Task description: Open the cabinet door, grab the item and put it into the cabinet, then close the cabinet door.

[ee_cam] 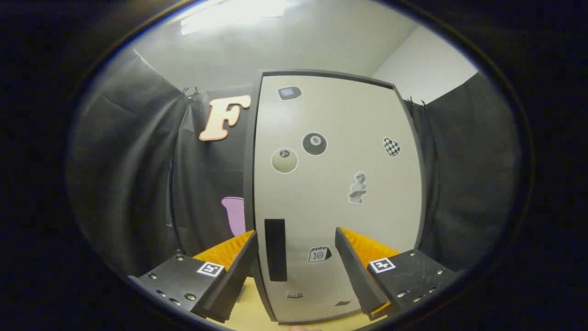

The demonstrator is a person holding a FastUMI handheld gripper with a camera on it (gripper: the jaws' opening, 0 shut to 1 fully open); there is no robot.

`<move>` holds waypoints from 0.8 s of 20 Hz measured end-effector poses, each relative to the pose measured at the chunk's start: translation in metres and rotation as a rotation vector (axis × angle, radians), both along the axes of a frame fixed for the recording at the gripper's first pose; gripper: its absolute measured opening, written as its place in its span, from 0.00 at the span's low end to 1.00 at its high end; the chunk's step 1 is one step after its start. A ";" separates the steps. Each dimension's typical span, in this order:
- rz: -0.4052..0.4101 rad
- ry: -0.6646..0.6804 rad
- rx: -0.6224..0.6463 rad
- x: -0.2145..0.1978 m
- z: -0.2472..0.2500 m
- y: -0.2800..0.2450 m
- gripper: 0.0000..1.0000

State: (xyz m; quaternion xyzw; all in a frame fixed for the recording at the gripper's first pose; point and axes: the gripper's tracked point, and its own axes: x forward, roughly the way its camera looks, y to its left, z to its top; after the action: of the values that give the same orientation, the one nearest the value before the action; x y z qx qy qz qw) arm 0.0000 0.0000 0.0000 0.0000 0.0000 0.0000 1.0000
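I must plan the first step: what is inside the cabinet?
Cannot tell: the cabinet door is shut and covers the inside. Only its sticker-covered front and dark handle show, between the fingers of the open gripper.

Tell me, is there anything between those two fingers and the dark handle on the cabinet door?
Nothing visible. The gripper is open, its fingers spread either side of the dark handle on the closed cabinet door, with only bare door and stickers around the handle.
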 end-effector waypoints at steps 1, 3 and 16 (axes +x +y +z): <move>0.003 0.003 0.006 0.001 0.000 0.001 0.99; 0.009 -0.005 0.010 0.004 0.001 0.004 0.99; 0.022 0.000 0.025 0.025 -0.009 0.017 0.99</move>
State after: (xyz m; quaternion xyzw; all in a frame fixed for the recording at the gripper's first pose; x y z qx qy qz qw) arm 0.0252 0.0172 -0.0087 0.0126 0.0001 0.0112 0.9999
